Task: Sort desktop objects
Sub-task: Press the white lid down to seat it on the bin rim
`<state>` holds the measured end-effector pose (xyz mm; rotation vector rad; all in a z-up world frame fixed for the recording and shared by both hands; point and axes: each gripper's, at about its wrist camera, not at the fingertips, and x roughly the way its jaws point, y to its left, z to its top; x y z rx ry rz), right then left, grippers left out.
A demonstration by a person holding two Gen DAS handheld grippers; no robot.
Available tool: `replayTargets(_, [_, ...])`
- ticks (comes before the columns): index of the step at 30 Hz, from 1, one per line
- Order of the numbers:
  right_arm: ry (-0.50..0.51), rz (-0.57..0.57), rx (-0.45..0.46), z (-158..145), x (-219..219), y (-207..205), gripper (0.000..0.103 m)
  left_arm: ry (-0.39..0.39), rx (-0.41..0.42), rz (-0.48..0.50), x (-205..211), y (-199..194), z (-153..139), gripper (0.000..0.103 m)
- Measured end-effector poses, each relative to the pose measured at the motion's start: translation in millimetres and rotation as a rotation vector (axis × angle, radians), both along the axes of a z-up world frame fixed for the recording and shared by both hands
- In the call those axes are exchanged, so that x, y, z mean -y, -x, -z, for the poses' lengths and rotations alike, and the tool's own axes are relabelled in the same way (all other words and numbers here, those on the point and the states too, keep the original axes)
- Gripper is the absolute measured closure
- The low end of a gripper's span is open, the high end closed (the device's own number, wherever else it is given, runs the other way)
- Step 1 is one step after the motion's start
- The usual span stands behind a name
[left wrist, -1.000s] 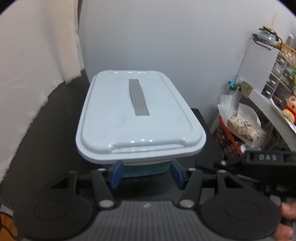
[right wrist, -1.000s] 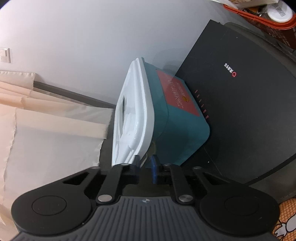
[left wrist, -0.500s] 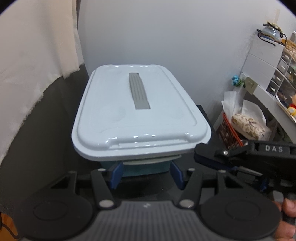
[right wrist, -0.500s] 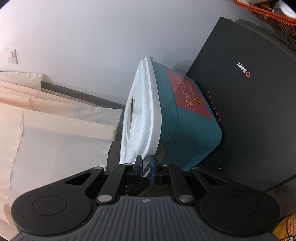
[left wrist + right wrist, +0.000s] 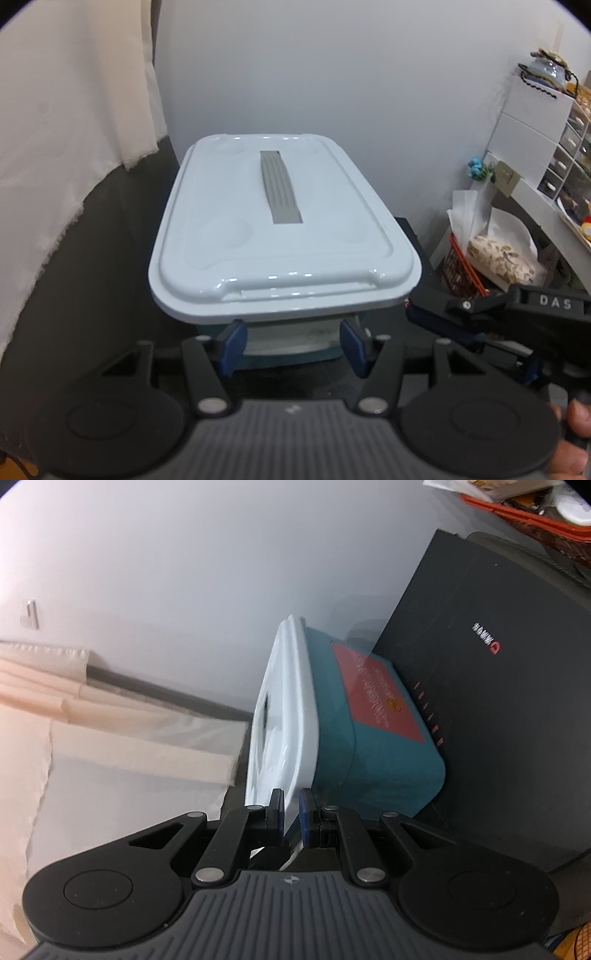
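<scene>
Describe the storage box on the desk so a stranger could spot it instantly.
Start at the black desk mat by the white wall; the storage box stands on its corner. It has a teal body, a red label and a white lid with a grey handle strip, unlike the red basket nearby.

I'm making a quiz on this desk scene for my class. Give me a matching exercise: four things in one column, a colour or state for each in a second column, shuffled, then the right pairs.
Things:
1. lid
2. box body
3. right gripper
4. basket

Colour or state:
A. teal with a red label
B. red-orange mesh, holding paper and a snack bag
C. white with a grey strip along its middle
D. pinched on the lid's rim at a corner

Pairs: 1-C, 2-A, 3-D, 4-B
</scene>
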<state>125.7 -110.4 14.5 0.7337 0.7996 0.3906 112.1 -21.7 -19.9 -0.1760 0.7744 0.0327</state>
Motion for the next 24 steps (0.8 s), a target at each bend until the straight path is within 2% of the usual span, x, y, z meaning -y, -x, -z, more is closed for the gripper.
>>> replayTargets(20, [0.052,-0.017,-0.013,8,-3,-7,0.092,0.004,-0.009,0.006,9,-9,1,0.043])
replayTargets(24, [0.062,-0.02,-0.007,6,-3,-6,0.088,0.0,-0.012,0.01,11,-9,1,0.043])
